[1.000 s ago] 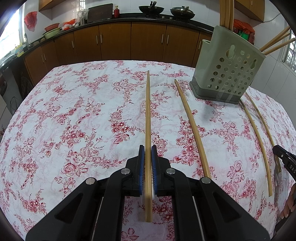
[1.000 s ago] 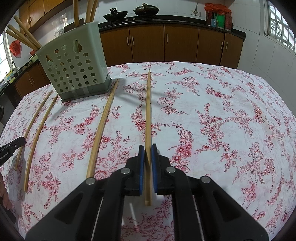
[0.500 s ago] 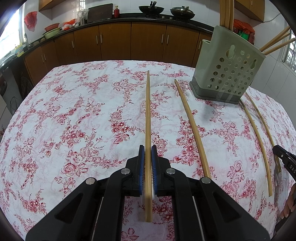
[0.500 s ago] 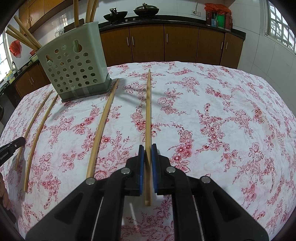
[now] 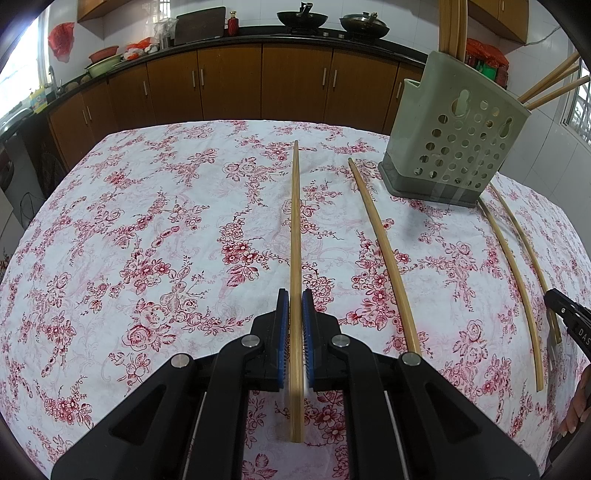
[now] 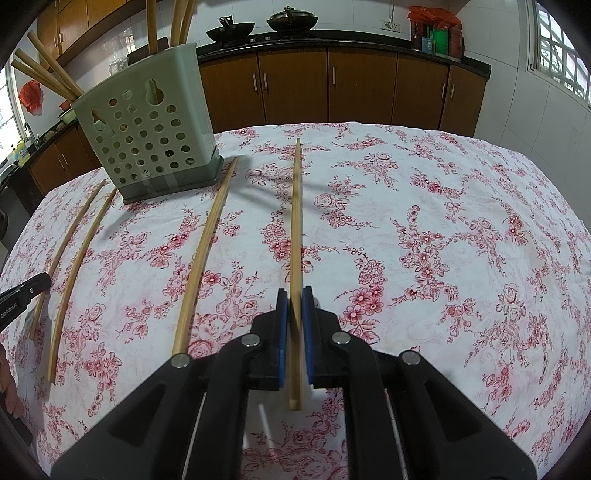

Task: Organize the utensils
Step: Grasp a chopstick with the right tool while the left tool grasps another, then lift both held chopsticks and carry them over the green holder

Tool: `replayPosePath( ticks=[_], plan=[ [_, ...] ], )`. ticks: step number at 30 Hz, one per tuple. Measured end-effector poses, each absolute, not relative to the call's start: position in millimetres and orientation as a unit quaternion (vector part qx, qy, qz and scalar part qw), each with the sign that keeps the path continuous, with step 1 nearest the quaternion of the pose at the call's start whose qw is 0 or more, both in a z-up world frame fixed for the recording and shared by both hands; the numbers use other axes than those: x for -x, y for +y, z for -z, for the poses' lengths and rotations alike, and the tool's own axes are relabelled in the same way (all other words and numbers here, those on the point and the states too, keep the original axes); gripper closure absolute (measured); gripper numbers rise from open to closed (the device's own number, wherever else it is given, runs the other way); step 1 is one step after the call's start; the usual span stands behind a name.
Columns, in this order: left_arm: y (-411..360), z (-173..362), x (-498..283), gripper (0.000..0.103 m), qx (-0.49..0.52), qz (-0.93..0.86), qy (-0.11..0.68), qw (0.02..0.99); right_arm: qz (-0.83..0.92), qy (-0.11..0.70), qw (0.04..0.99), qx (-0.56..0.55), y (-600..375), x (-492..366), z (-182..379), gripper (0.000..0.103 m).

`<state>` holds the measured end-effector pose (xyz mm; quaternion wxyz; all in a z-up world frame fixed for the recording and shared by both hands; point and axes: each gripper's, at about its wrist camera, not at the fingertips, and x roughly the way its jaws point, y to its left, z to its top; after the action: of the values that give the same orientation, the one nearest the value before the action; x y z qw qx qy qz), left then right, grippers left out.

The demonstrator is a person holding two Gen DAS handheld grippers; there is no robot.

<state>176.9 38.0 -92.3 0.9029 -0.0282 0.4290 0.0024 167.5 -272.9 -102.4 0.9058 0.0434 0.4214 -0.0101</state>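
My left gripper [image 5: 295, 295] is shut on a bamboo chopstick [image 5: 295, 221] that runs straight away over the floral tablecloth [image 5: 147, 240]. My right gripper [image 6: 295, 293] is shut on another chopstick [image 6: 295, 214]. Between the two held ones, two loose chopsticks lie on the cloth, one [image 5: 384, 251] left of the holder and one [image 5: 517, 280] right of it. The grey-green perforated utensil holder [image 5: 454, 147] stands upright at the far side with several chopsticks in it. In the right wrist view the holder [image 6: 147, 125] is at far left.
Wooden cabinets [image 5: 229, 88] and a dark counter with woks [image 5: 303, 16] run behind the table. A finger of the other gripper shows at each view's edge [image 5: 565, 314] [image 6: 22, 291]. A person's hand [image 5: 576, 413] is at the lower right edge.
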Motion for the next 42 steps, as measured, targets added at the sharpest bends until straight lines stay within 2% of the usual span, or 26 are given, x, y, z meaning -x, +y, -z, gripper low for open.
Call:
replayPosePath(
  ticks=[19, 31, 42],
  plan=[
    [38, 88, -168, 0.095, 0.009, 0.009, 0.431, 0.903, 0.011, 0.411, 0.910, -0.048, -278, -156, 90, 0.095],
    [53, -23, -150, 0.096, 0.072, 0.041, 0.292, 0.953, 0.018, 0.280, 0.958, -0.066, -293, -133, -3, 0.095],
    [47, -69, -146, 0.096, 0.057, 0.047, 0.235, 0.969, -0.013, 0.194, 0.977, -0.088, -293, -121, -67, 0.095]
  ],
)
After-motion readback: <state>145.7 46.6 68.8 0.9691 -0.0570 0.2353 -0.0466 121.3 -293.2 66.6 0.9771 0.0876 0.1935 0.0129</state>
